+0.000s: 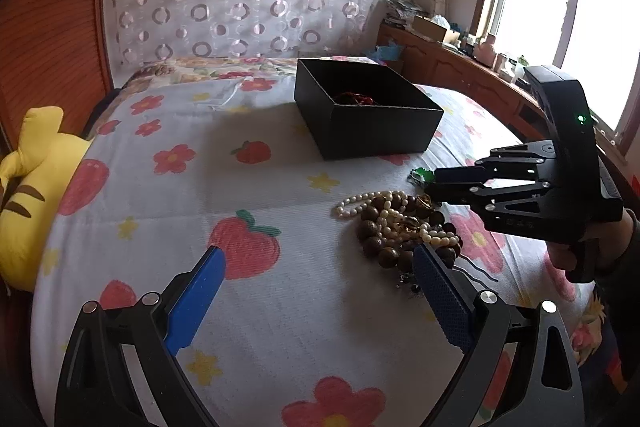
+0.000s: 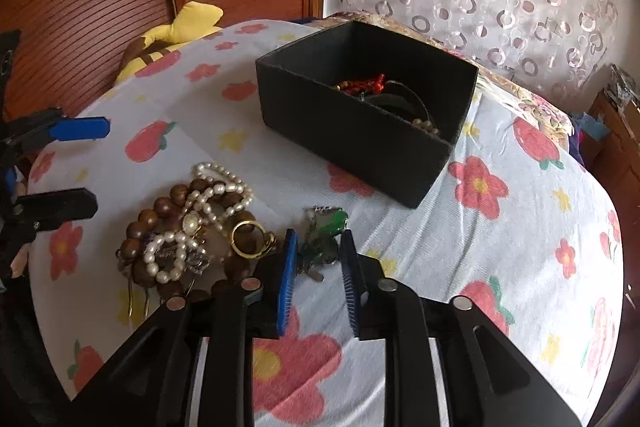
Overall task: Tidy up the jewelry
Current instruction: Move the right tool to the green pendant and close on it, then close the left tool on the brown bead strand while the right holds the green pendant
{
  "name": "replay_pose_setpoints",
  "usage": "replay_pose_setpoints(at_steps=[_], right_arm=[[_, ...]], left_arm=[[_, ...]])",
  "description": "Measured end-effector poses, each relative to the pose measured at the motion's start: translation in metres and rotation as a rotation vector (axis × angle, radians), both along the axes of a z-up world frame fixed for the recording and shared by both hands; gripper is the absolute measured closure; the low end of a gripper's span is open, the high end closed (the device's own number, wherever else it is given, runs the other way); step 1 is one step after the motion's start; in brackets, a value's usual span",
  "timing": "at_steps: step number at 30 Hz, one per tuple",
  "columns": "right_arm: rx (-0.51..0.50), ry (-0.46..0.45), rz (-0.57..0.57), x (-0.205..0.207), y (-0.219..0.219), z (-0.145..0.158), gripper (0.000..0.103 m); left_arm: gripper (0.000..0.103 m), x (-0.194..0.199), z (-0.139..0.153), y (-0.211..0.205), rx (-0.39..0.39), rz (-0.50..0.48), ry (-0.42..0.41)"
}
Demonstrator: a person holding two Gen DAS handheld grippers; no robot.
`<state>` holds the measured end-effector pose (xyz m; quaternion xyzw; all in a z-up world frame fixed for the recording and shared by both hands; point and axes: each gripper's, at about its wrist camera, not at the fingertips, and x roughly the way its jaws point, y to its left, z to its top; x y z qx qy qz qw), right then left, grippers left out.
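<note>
— Blue-padded fingers of the right gripper fill the bottom of the right wrist view. What sits between them?

— A green pendant piece, lying on the bed at centre frame, right at the fingertips and partly inside the gap. Its length seems to run up and away from the fingers, toward the black box in the upper middle.

— Are the fingers clamped on it?

— Not as far as I can see. They stand a little apart, one pad on each side, with the green piece at their tips but not visibly pinched.

— And the rest of the jewelry?

— A heap of pearl strands and brown wooden beads with a gold ring, just left of the right fingers. Some pieces already lie in the box.

— Which hand is nearer the green piece?

— The right one, plainly. In the left wrist view the left gripper hangs at the bottom with its fingers wide apart and nothing between them, the right-hand finger overlapping the near edge of the heap.

— So the coming move?

— Probably closing the right fingers on the green piece, then carrying it up-frame to the box.
</note>
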<state>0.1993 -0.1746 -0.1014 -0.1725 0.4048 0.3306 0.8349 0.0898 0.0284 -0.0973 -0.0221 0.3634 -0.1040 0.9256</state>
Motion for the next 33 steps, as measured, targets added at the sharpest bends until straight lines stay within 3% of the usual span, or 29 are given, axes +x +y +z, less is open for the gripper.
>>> replay_pose_setpoints(at_steps=[6,7,8,20,21,26,33], right_arm=[[-0.009,0.027,0.003,0.008,0.006,-0.001,0.072],[-0.004,0.033,0.008,0.009,0.006,-0.001,0.075],[0.005,0.042,0.016,0.008,0.006,-0.001,0.090],[0.063,-0.062,-0.035,-0.027,-0.028,0.014,0.090],[0.070,-0.067,-0.040,-0.030,-0.032,0.015,0.090],[0.108,-0.053,-0.084,-0.042,-0.057,0.009,0.090],[0.167,-0.066,-0.122,-0.055,-0.070,0.014,0.090]], left_arm=[[0.012,-0.001,0.000,0.001,0.002,-0.005,0.000],[0.012,-0.001,0.000,0.001,0.002,-0.006,0.000],[0.012,-0.001,-0.001,0.001,0.001,-0.006,0.000],[0.013,-0.001,0.001,-0.006,-0.001,-0.037,0.009],[0.014,0.000,0.001,-0.006,-0.009,-0.045,0.011],[0.045,0.012,0.000,-0.006,-0.045,-0.071,0.051],[0.068,0.038,-0.011,-0.013,-0.085,-0.118,0.151]])
